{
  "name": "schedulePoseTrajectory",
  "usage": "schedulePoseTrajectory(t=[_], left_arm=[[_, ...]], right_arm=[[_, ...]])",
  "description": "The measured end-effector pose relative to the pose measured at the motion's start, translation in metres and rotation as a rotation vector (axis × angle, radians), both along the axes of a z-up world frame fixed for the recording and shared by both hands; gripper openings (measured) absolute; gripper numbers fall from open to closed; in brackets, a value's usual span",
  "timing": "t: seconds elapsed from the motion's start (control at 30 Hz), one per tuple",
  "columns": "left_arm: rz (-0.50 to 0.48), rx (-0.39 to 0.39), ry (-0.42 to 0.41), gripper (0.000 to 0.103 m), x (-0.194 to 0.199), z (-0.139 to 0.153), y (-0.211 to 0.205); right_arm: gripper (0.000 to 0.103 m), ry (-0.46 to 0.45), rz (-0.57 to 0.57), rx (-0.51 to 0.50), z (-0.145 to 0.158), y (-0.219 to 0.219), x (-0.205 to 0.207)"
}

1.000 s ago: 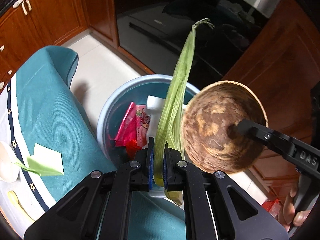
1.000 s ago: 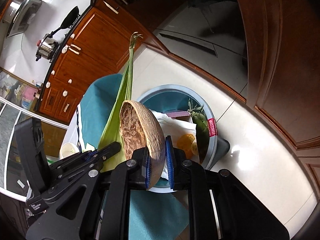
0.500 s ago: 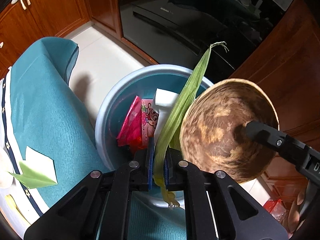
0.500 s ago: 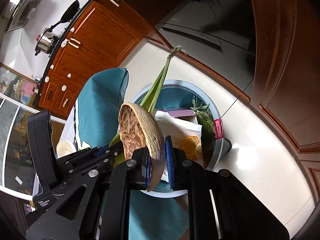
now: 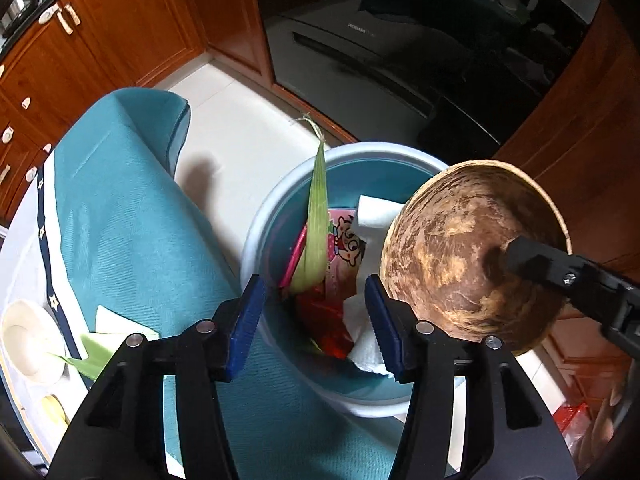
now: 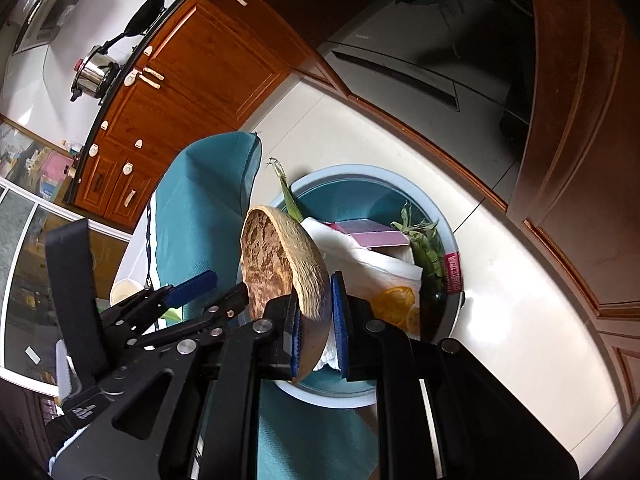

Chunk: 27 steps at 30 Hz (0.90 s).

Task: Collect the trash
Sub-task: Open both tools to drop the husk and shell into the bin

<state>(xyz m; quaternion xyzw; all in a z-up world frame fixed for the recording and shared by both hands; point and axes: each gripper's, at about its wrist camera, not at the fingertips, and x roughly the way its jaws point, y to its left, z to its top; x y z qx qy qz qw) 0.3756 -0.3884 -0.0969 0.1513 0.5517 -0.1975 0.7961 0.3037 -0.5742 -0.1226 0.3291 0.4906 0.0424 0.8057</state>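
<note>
A light blue trash bin (image 5: 256, 236) stands on the floor beside the table. A long green corn husk (image 5: 316, 216) lies inside it, tip sticking up over the rim, clear of my left gripper (image 5: 314, 286). That gripper's jaws are opening above the bin with nothing between the pads. To the right, over the bin's edge, hangs a brown half coconut shell (image 5: 460, 264). My right gripper (image 6: 316, 292) is shut on the shell (image 6: 272, 256) at its rim. In the right wrist view the husk (image 6: 288, 196) and bin (image 6: 360, 170) sit behind the shell.
The bin holds white tissue (image 5: 376, 216), a pink cartoon packet (image 5: 344, 248), orange slices (image 6: 392, 300) and green herbs (image 6: 420, 240). A teal tablecloth (image 5: 120, 220) hangs to the left, with a white cup (image 5: 24, 332) and green paper (image 5: 100, 344). Wooden cabinets and a dark oven stand behind.
My left gripper has opened and let go of the corn husk, which has dropped into the bin. The right gripper still holds the coconut shell, shifted slightly toward the bin.
</note>
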Motion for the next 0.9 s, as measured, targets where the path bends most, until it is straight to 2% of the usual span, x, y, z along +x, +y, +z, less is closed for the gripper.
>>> schedulePoseTrajectory(t=[0.2,0.3,0.37,0.47,0.57,0.7,0.9], left_arm=[[0.012,-0.023,-0.056,0.063,-0.004,0.025,0.015],[0.027,-0.085,-0.064,0.065,-0.004,0.040,0.025],[0.025,-0.103,-0.064,0.066,-0.004,0.047,0.027],[0.008,-0.117,-0.064,0.068,-0.009,0.050,0.024],[0.003,-0.130,-0.063,0.069,-0.012,0.051,0.023],[0.011,-0.151,-0.052,0.072,-0.012,0.051,0.024],[0.008,-0.147,-0.049,0.073,-0.016,0.053,0.032]], right_arm=[[0.013,0.013,0.023,0.016,-0.007,0.009,0.007],[0.014,0.017,0.036,0.029,-0.010,0.014,0.009],[0.018,0.035,0.068,0.030,-0.015,0.021,0.013],[0.069,0.064,0.064,0.054,-0.023,0.026,0.015],[0.072,0.051,0.054,0.055,-0.023,0.023,0.013],[0.081,0.068,0.030,0.058,-0.025,0.019,0.011],[0.085,0.088,-0.027,0.079,-0.022,0.013,0.004]])
